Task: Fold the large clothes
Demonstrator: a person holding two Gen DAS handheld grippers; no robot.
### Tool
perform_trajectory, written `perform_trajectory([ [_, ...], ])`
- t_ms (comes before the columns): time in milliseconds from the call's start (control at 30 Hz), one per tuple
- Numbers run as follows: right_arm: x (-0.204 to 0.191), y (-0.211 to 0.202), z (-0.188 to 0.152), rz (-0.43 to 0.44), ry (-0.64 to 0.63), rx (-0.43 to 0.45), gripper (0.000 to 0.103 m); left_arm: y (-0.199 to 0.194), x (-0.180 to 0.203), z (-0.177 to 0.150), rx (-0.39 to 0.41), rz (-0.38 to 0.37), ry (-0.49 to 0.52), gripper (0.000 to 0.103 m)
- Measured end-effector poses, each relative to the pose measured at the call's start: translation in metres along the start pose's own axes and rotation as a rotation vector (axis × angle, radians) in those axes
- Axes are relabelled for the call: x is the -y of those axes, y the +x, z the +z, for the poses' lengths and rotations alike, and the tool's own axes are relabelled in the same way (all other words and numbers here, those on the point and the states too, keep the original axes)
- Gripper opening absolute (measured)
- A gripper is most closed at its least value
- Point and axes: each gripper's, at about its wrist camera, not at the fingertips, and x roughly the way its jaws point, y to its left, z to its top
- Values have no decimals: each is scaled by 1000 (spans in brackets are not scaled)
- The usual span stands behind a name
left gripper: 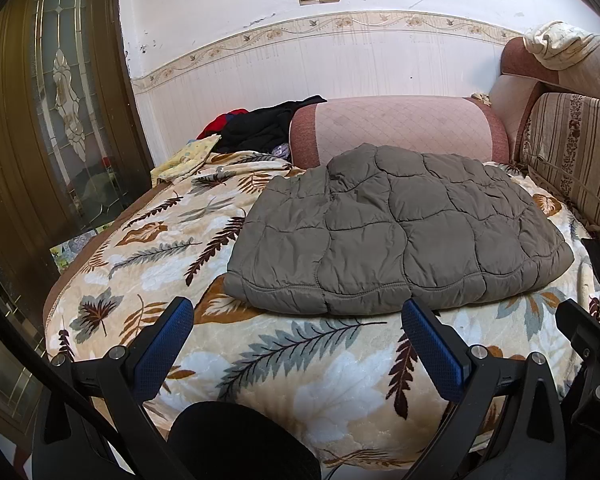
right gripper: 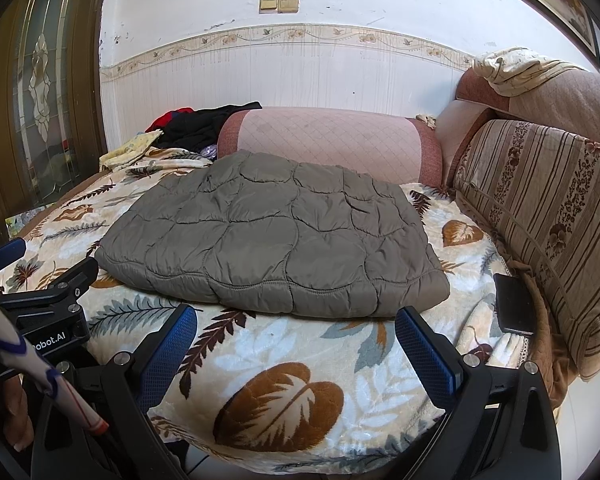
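Grey quilted jacket (left gripper: 396,228) lies folded, long axis left-right, just beyond both tongs; left gripper (left gripper: 296,332) & right gripper (right gripper: 296,336) gape wide, empty, abt equally near.

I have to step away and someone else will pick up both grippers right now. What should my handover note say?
Left gripper: open, holding nothing, short of the jacket's near hem.
Right gripper: open, holding nothing, also near the hem.
Grey quilted jacket: lies flat on the leaf-print blanket as a folded rectangle; no sleeves stick out.
Done: it looks at least partly folded.
Left: perhaps one more fold. A heap of dark and red clothes sits at the far left corner, unfolded.
Mind the dark phone by the striped cushion.
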Motion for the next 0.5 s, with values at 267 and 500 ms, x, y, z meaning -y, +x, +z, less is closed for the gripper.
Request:
perform_trajectory([
  [267, 1, 0, -2, 0, -2, -2, 101, 0, 0, 0, 0, -1, 1, 103],
  [500, 0, 1, -2, 1, -2, -2, 101, 0, 0, 1, -1, -1, 2, 103],
])
